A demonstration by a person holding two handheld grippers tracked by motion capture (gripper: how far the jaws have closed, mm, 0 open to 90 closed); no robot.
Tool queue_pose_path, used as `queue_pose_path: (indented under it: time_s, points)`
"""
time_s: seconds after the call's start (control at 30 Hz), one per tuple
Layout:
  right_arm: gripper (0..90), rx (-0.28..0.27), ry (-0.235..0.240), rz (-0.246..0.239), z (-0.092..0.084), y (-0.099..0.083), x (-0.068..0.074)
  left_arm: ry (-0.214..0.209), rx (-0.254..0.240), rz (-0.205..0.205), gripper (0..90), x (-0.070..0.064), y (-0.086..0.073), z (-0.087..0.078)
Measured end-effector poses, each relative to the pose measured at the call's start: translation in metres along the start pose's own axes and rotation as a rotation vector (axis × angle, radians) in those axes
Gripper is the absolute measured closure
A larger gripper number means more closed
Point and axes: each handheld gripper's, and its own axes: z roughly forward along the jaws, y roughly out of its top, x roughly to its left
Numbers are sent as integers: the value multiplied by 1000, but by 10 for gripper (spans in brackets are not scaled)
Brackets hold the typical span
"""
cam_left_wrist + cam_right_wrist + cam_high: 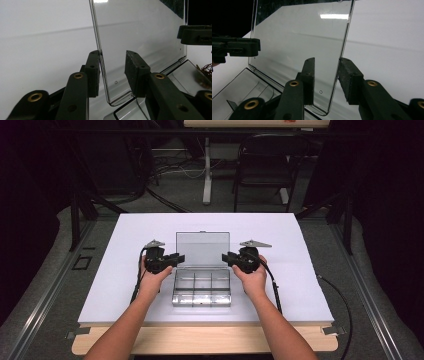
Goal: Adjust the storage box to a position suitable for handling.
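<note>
A white table [125,285] spreads under the high view, with a wooden edge strip along its near side. At its centre lies a clear plastic compartment box [202,289], its base divided into small cells and its near wall catching the light. The box's transparent lid [202,248] stands raised from the hinge at the far edge, toward twelve o'clock from the base.

The left gripper [178,258] sits at nine o'clock of the box, held in the person's left hand [152,279], and straddles the lid's left edge. In the left gripper view the lid's edge [100,60] stands between the two black jaws: the jaw at nine o'clock lies against it or just beside it, the jaw at three o'clock stands clear of the pane, so the claw is partly open and not clamped.

The right gripper [226,258] sits at three o'clock of the box in the right hand [252,279]. In the right gripper view the lid's edge [342,55] runs up between its jaws with gaps at both sides; the claw is partly open and grips nothing.
</note>
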Motion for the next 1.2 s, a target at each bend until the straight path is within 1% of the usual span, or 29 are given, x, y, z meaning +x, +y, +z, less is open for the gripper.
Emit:
queue_pose_path:
  time_s: [0.07, 0.2, 0.47, 0.57, 0.9, 1.03, 1.1, 1.17, 1.2]
  points:
    - [668, -1, 3, 2, 1, 0, 0, 1, 3, 1, 650, 0, 0, 0]
    - [667, 4, 0, 5, 2, -1, -1, -6, 2, -13, 647, 2, 0, 1]
    - [647, 14, 2, 19, 4, -2, -2, -4, 12, -7, 631, 2, -1, 2]
    - [637, 14, 3, 23, 5, -2, -2, -6, 11, -13, 628, 3, -1, 3]
    - [605, 38, 6, 34, 7, -3, -1, -4, 14, -17, 624, 4, -1, 4]
    - [592, 50, 7, 36, 8, -4, -1, -6, 15, -23, 621, 5, -1, 5]
    - [586, 54, 2, 38, 9, -5, -1, -6, 16, -33, 618, 5, -2, 5]
    - [581, 60, 9, 39, 9, -5, -1, -6, 20, -35, 615, 5, -2, 6]
    - [578, 64, 4, 39, 10, -5, -1, -8, 22, -37, 614, 6, -2, 6]
